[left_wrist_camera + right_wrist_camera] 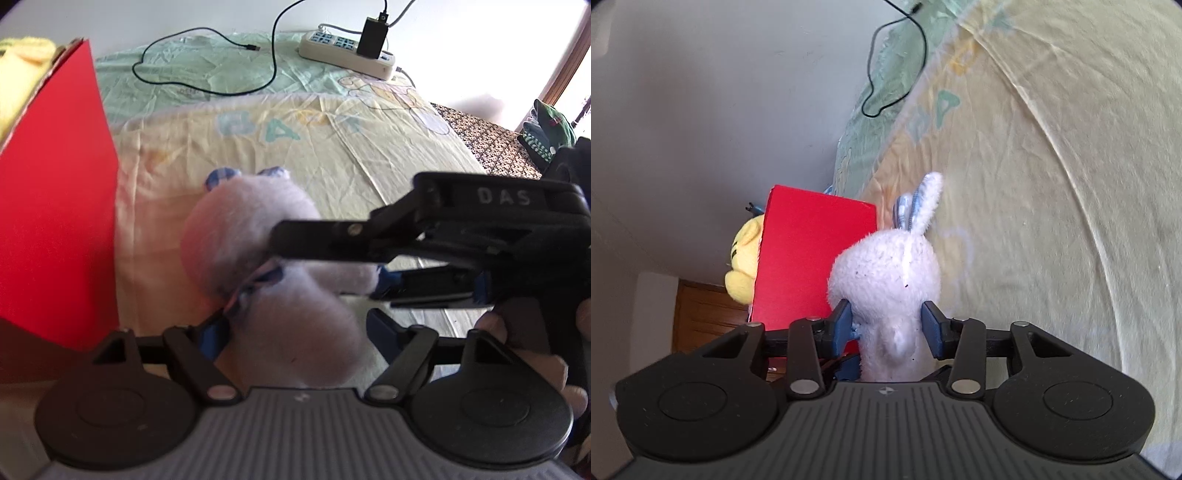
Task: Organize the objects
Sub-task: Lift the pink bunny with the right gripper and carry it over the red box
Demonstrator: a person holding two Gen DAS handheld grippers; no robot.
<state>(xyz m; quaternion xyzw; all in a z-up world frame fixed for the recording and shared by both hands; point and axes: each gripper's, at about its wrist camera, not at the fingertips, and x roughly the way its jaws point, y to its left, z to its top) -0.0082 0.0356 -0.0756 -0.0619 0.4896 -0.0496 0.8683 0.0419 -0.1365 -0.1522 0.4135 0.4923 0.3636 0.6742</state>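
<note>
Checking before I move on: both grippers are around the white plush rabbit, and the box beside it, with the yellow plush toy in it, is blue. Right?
Not quite: the box is red, not blue, as the right wrist view shows. The rest holds: the white plush rabbit sits between the jaws of the right gripper and of the left gripper, and the yellow plush toy pokes out of the box.

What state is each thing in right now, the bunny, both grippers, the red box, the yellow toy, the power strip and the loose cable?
White plush bunny: gripped from two sides.
Right gripper: shut on bunny's neck.
Left gripper: pads against bunny's body.
Red box: upright on the bed, open top.
Yellow plush toy: inside box, sticking out.
Power strip: black adapter plugged in.
Black cable: free end unplugged.
</note>
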